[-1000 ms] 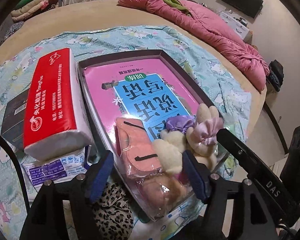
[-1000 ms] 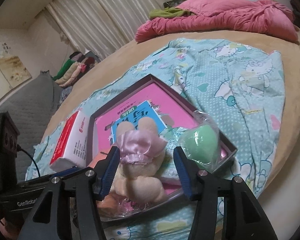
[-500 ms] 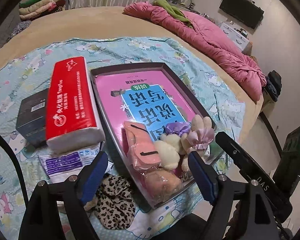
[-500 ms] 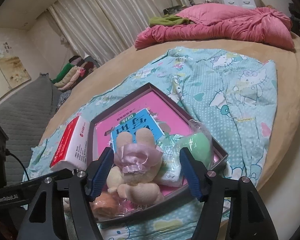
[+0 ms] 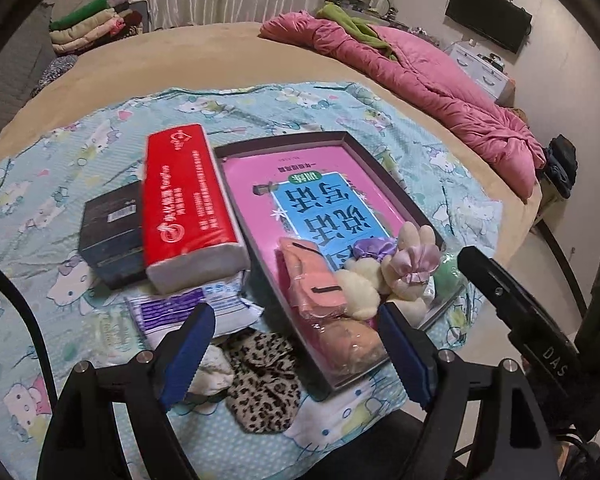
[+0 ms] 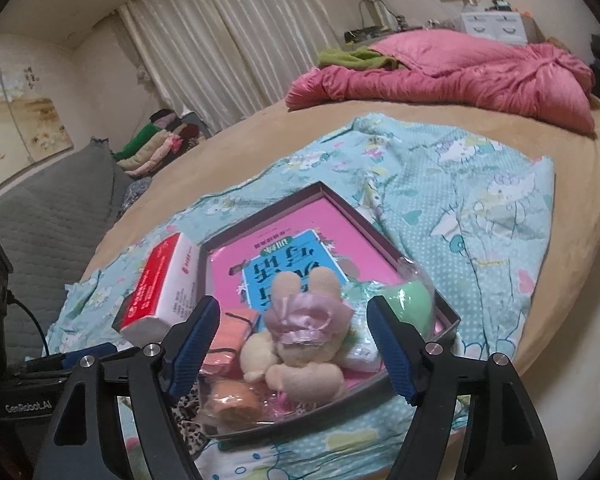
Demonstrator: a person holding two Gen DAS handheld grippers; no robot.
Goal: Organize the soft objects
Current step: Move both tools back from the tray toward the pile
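Observation:
A dark shallow box [image 5: 342, 136] with a pink book in it lies on the cartoon-print blanket. At its near end sit a cream plush rabbit with a lilac bow [image 6: 300, 320], a second cream plush [image 5: 358, 292], a bagged pink pouch [image 5: 316, 280], a bagged orange soft piece [image 5: 352, 340] and a bagged green sponge [image 6: 412, 296]. My right gripper [image 6: 293, 302] hovers above the rabbit with its jaws opening and its pads clear of it. My left gripper [image 5: 295, 311] is open above the box's near-left edge, holding nothing. Leopard-print fabric [image 5: 260, 380] lies beneath it on the blanket.
Left of the box are a red tissue pack [image 5: 188, 200], a dark small box [image 5: 108, 232] and a purple-white packet [image 5: 192, 308]. A pink quilt [image 5: 420, 68] is heaped at the bed's far side. The bed edge [image 6: 560, 320] runs close on the right.
Both grippers have risen and drawn back from the box. The right jaws spread wider around the rabbit, which stays in the box. The left jaws widened a little.

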